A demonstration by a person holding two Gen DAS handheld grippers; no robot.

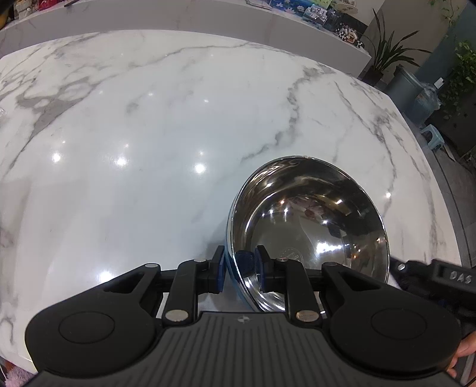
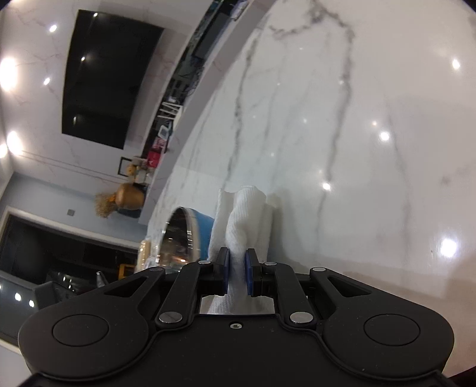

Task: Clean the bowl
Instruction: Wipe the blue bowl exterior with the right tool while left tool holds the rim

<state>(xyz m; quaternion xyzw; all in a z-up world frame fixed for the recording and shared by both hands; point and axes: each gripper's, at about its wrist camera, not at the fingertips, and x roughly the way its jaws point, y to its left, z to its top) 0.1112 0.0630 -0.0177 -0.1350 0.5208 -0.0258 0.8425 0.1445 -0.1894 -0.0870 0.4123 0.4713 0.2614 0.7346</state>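
Observation:
A shiny steel bowl (image 1: 309, 226) with a blue outside stands tilted on the white marble table (image 1: 148, 134). My left gripper (image 1: 239, 266) is shut on the bowl's near rim, one pad outside the wall and one inside. In the right wrist view the bowl (image 2: 190, 235) shows at lower left, rim toward the camera. My right gripper (image 2: 237, 268) is shut on a white cloth (image 2: 244, 220) that sticks up between the fingers, just right of the bowl's blue side. The right gripper's black body (image 1: 440, 278) shows at the right edge of the left wrist view.
Wide marble table top stretches ahead in both views, with its curved edge (image 1: 443, 184) to the right. A raised marble ledge (image 1: 178, 18) with small items runs behind. Plants and a grey bin (image 1: 407, 89) stand on the floor beyond.

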